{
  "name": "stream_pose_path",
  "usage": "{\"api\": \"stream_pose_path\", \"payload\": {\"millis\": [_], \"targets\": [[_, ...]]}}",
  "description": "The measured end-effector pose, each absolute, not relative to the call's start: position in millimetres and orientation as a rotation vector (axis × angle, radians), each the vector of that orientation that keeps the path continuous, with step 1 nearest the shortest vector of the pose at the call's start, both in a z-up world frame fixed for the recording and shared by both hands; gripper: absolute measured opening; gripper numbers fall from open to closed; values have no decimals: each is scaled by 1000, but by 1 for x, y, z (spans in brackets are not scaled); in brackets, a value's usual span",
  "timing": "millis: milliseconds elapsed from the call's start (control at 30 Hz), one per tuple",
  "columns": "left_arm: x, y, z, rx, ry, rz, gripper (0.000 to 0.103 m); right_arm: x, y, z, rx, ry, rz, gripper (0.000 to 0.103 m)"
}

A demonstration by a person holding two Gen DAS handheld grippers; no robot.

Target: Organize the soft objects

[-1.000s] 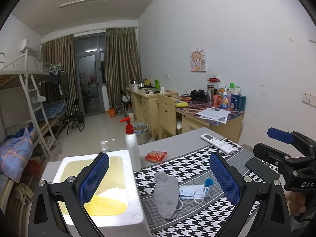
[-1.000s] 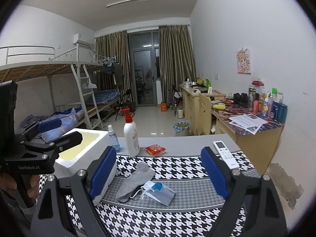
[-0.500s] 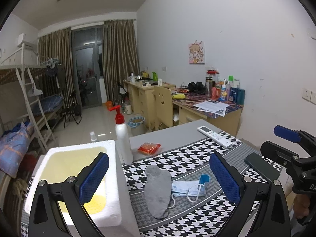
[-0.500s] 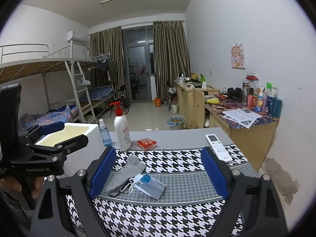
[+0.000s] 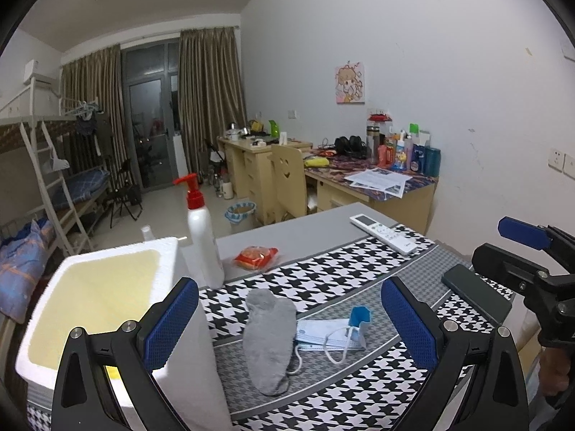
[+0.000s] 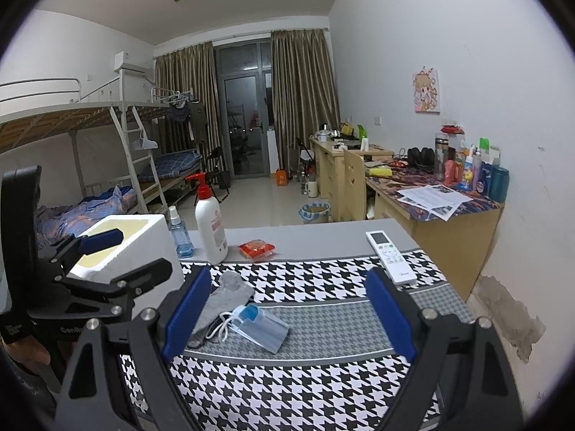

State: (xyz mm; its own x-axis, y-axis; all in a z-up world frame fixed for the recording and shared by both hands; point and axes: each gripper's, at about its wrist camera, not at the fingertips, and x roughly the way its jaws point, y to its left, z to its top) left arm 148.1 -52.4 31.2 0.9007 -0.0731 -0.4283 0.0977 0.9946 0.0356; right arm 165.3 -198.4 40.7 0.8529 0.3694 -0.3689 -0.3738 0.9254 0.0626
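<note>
Right now both jaws gape, empty. Left gripper (image 5: 287, 327) faces the limp grey ankle sock (image 5: 269, 334) lying mid-table beside the pale blue face mask (image 5: 323, 334), near the white foam box (image 5: 107, 262). Pinch sock mid-body, clear of mask loops; right gripper (image 6: 287, 312) waits.

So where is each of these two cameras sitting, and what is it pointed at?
Left wrist: rides the left gripper, facing the grey sock and foam box; own open blue fingers show, right gripper at the edge.
Right wrist: rides the right gripper, facing the face mask; own open fingers show, left gripper alongside.
Shared: sock, mask, pump bottle, remote.
</note>
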Motion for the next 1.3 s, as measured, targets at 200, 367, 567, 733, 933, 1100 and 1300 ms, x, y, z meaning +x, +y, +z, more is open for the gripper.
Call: {"api": "stream_pose_path", "payload": {"millis": [200, 367, 567, 733, 933, 1100, 1300], "targets": [[156, -59, 22, 56, 465, -91, 102, 170, -204, 33, -7, 411, 371, 91], [161, -65, 11, 66, 496, -93, 102, 174, -208, 27, -1, 432, 370, 91], [163, -74, 3, 89, 491, -87, 102, 174, -212, 23, -9, 446, 366, 91], [164, -82, 2, 94, 499, -117, 102, 174, -218, 21, 6, 448, 365, 91], [169, -91, -3, 110, 505, -126, 102, 177, -222, 19, 13, 456, 364, 91], [176, -95, -13, 118, 523, -129, 102, 179, -225, 16, 29, 468, 360, 91], [187, -88, -26, 88, 545, -99, 102, 181, -225, 11, 26, 485, 365, 91]]}}
